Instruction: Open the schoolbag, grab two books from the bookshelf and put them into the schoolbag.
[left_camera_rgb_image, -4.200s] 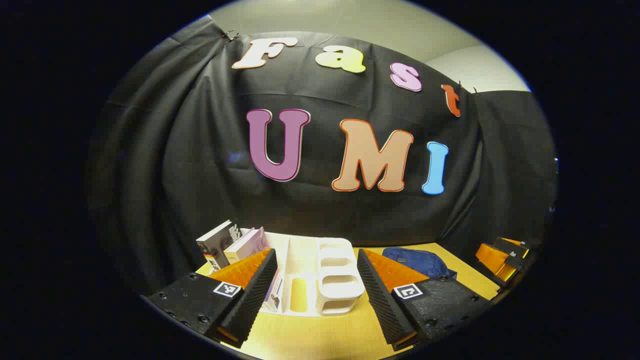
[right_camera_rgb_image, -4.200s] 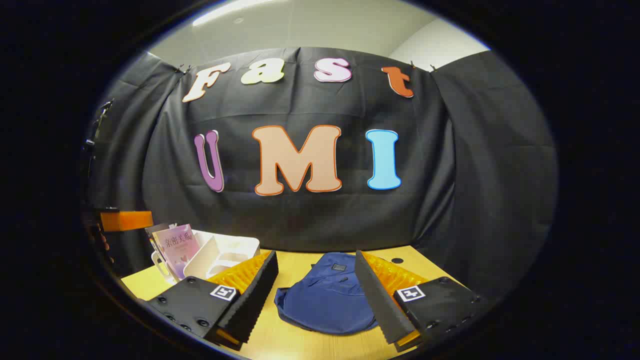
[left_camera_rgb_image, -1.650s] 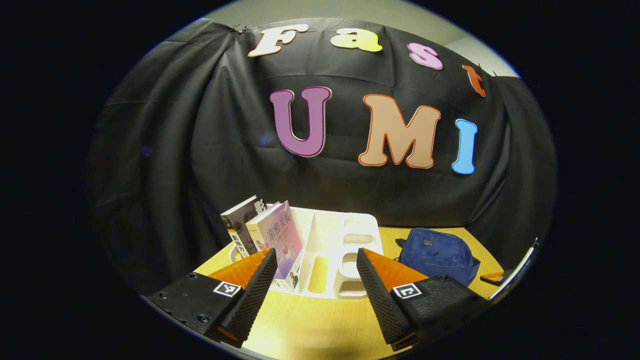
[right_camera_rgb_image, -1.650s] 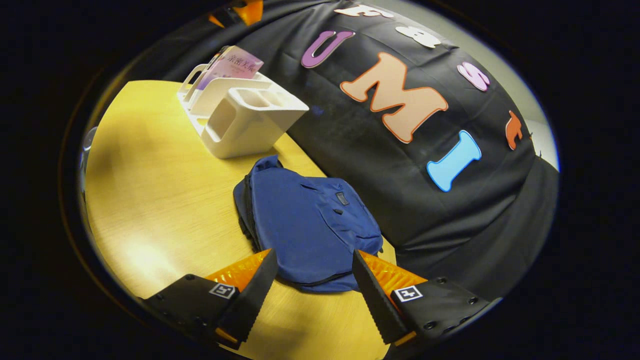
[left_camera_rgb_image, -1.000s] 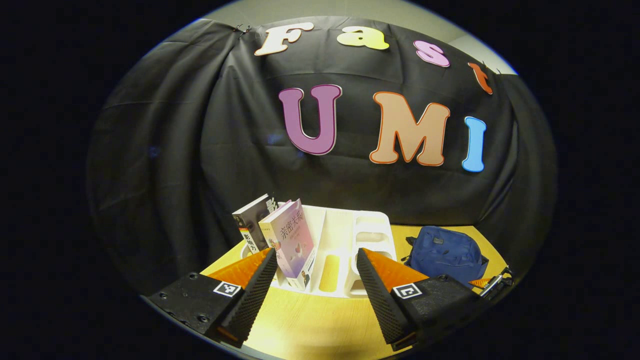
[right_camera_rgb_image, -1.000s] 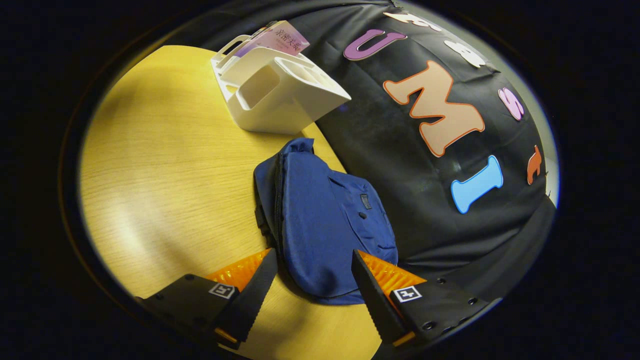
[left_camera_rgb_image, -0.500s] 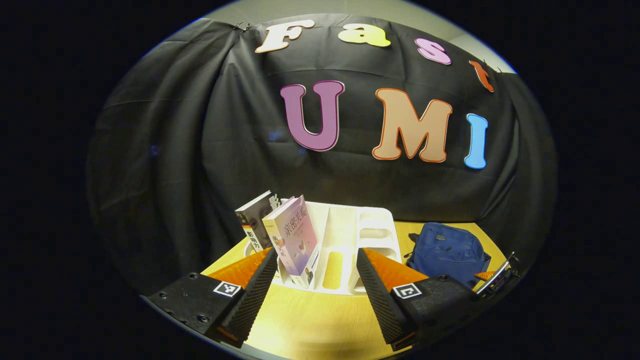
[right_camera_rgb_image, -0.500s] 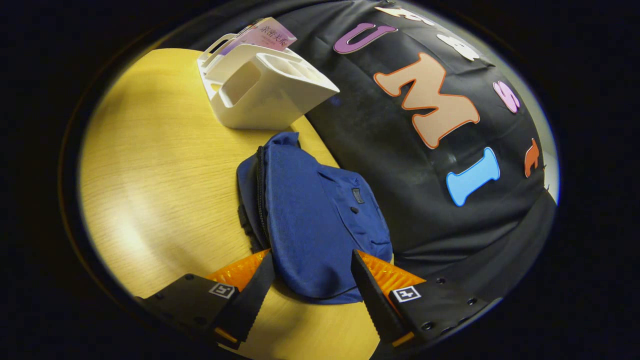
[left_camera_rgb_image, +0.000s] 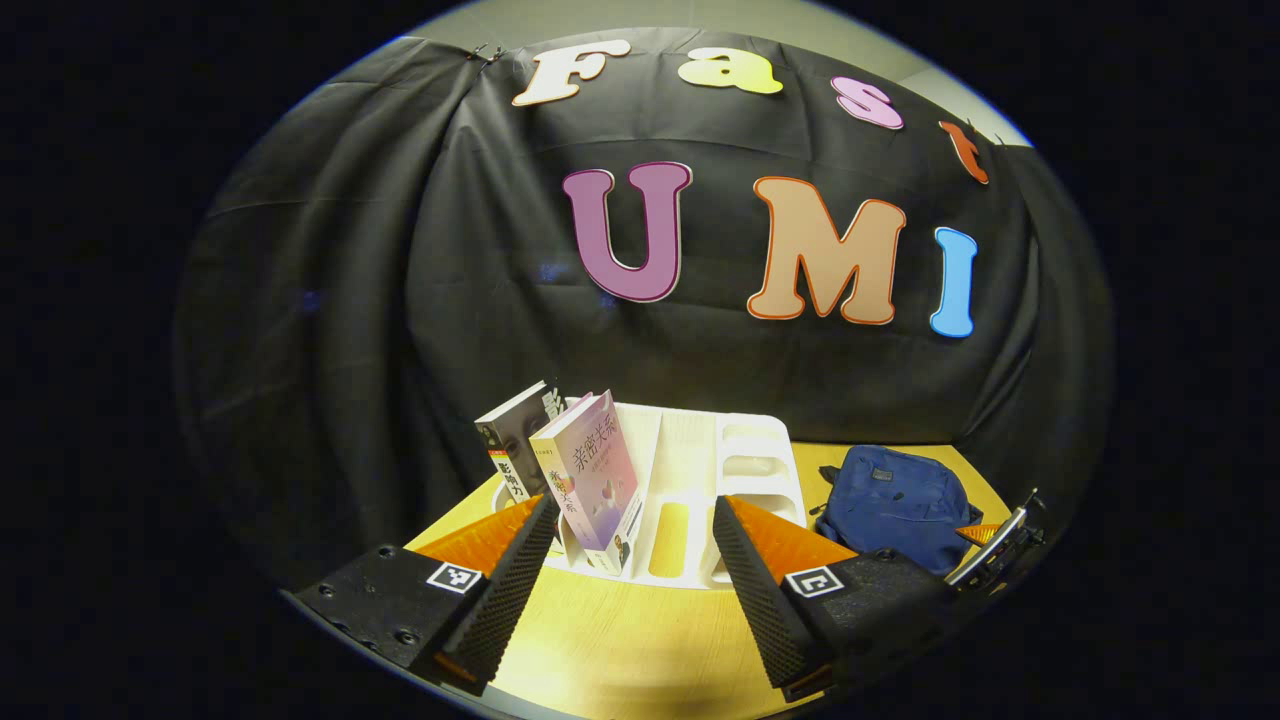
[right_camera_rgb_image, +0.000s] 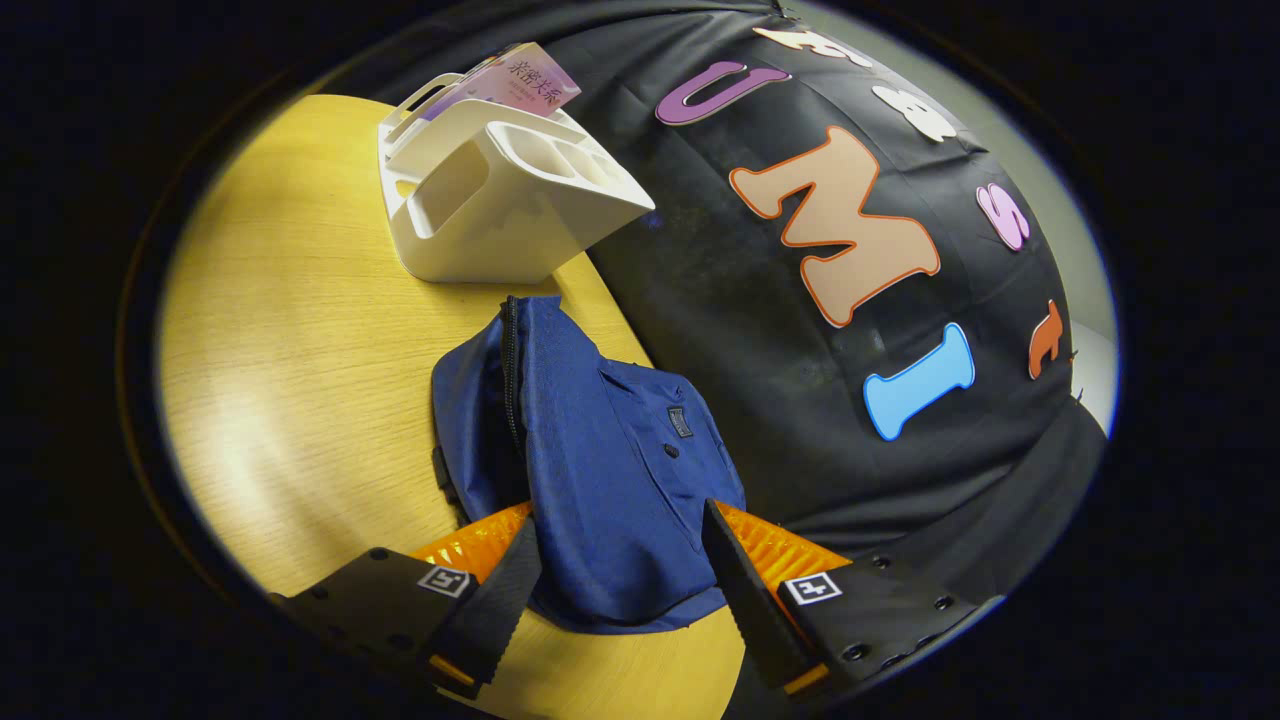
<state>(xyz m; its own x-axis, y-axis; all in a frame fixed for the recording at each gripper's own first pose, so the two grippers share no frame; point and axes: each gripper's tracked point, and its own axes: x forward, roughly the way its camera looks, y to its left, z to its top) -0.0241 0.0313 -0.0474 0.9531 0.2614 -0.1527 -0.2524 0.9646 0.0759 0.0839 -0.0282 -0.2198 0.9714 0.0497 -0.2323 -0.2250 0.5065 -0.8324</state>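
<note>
The blue schoolbag (right_camera_rgb_image: 610, 440) lies zipped on the wooden table, its dark zipper (right_camera_rgb_image: 512, 370) running along the left side. My right gripper (right_camera_rgb_image: 620, 528) is open, and its two fingers straddle the near end of the bag without pressing it. In the left gripper view my left gripper (left_camera_rgb_image: 635, 512) is open in front of the white bookshelf (left_camera_rgb_image: 700, 450). A pink book (left_camera_rgb_image: 597, 478) and a dark book (left_camera_rgb_image: 513, 447) stand upright in the shelf's left slots. The schoolbag (left_camera_rgb_image: 893, 497) lies to the right of the shelf, with the right gripper (left_camera_rgb_image: 1000, 540) at its near edge.
The bookshelf (right_camera_rgb_image: 500, 190) stands at the back of the yellow table (right_camera_rgb_image: 290, 370), close to the black cloth wall, with the pink book (right_camera_rgb_image: 522, 80) sticking out of it. Bare tabletop stretches to the left of the bag. The bag's far side lies against the cloth.
My right gripper has tilted down and moved in over the bag, whose near end now lies between its fingers. My left gripper has edged slightly closer to the shelf.
</note>
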